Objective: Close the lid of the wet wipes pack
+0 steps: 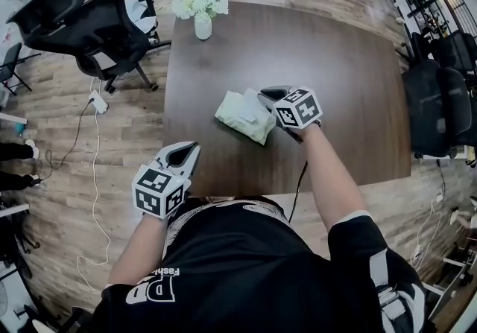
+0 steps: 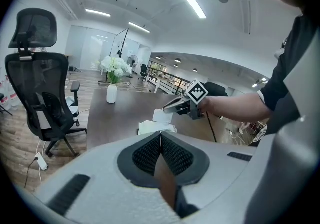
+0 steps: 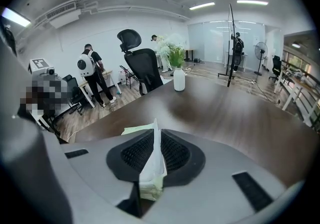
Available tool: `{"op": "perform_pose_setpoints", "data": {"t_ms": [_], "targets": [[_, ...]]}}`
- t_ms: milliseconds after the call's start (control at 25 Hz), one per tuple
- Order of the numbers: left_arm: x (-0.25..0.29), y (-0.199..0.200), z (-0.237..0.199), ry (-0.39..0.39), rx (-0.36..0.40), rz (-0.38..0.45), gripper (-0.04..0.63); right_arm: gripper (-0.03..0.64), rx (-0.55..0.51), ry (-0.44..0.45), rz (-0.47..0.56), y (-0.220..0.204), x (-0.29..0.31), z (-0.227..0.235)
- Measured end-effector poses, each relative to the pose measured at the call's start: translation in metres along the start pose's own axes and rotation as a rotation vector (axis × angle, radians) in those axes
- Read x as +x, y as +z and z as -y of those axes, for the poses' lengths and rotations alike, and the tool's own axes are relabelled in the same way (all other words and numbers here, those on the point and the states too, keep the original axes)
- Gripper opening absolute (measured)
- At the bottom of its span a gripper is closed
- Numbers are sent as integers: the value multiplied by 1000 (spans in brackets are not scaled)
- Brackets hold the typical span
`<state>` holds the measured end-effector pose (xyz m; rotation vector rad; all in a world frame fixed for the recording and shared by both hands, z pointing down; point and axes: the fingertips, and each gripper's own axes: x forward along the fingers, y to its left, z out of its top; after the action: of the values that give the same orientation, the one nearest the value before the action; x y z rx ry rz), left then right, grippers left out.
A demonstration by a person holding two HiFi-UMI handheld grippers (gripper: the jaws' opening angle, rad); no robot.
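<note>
The right tongs [image 1: 264, 93] are shut on the wipes pack [image 1: 242, 117]. Their black, bumpy pads [image 3: 134, 152] pinch a thin white flap [image 3: 154, 165] with a pale green edge. The flap stands up straight between the pads. The pack is soft and puffy, pale green and white, a bit like a small pillow. It lies on the table [image 1: 335, 63], just below the tips of the right tongs and on the side toward the left tongs [image 1: 192, 149].

The left tongs are closed too, pad against pad, with nothing in them. They hang over the near edge of the table, well apart from the pack, which sits ahead of them and to their right.

The table is dark brown wood, smooth and flat. Far beyond both tongs, at the far edge, stands a round white vase [image 1: 203, 28] of fluffy white flowers. A black mesh chair [image 1: 104, 26] stands on the wood floor, off to the left of the left tongs.
</note>
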<state>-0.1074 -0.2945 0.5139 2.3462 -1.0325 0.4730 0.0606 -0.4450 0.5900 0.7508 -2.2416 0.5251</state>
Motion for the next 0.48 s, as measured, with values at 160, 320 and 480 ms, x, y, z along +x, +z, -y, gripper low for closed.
{"op": "perform_pose_setpoints", "data": {"t_ms": [160, 320, 480], "targets": [[-4, -3, 0, 3, 14, 1, 19, 46, -9, -9, -2, 2, 0, -6], [-7, -5, -1, 3, 11, 10, 20, 44, -20, -6, -1, 3, 0, -14], [-8, -6, -1, 0, 8, 13, 19, 38, -28, -6, -2, 2, -1, -20]]}}
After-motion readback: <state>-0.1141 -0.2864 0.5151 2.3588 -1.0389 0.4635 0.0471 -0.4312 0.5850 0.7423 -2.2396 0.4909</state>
